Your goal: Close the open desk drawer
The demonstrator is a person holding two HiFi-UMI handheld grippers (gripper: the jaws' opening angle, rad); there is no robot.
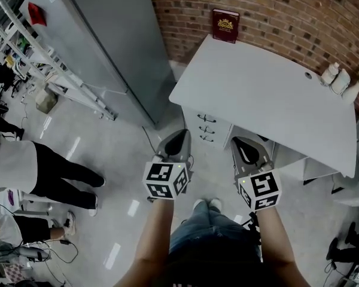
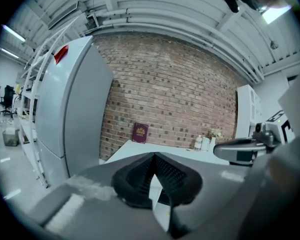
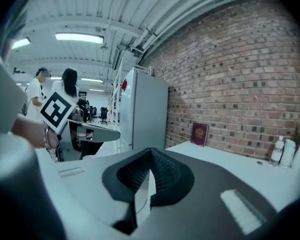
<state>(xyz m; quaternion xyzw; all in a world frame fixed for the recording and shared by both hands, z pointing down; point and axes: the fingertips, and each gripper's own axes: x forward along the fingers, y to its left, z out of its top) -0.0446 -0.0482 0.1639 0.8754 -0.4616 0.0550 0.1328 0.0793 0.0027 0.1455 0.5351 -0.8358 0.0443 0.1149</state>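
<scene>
While both grippers hang in the lower middle of the head view, held out side by side above the person's jeans and shoes, neither one touches any furniture. The left gripper [image 1: 179,135] has its jaws pressed together at the tip with nothing between them, as its own view confirms [image 2: 154,155]. The right gripper [image 1: 239,141] is likewise closed and empty, its ribbed pads meeting at the point [image 3: 150,150]. Each gripper view catches the other one at its edge.

Just above the grippers in the head view, well apart from them, sits the drawer unit [image 1: 207,128], tucked under the lower left edge of the white desk [image 1: 275,94]. Three dark handles run down its front. From this steep angle it is hard to say whether any drawer stands out past the others.

A maroon book [image 1: 225,26] stands upright at the desk's far edge against the brick wall [image 1: 287,8]. Small white bottles [image 1: 336,78] cluster near the desk's upper right corner. A tall grey cabinet [image 1: 102,46] fills the upper left of the frame, beside the desk. At the far left edge another person [image 1: 24,166] in a white top and black trousers stands on the pale floor [image 1: 107,160].
</scene>
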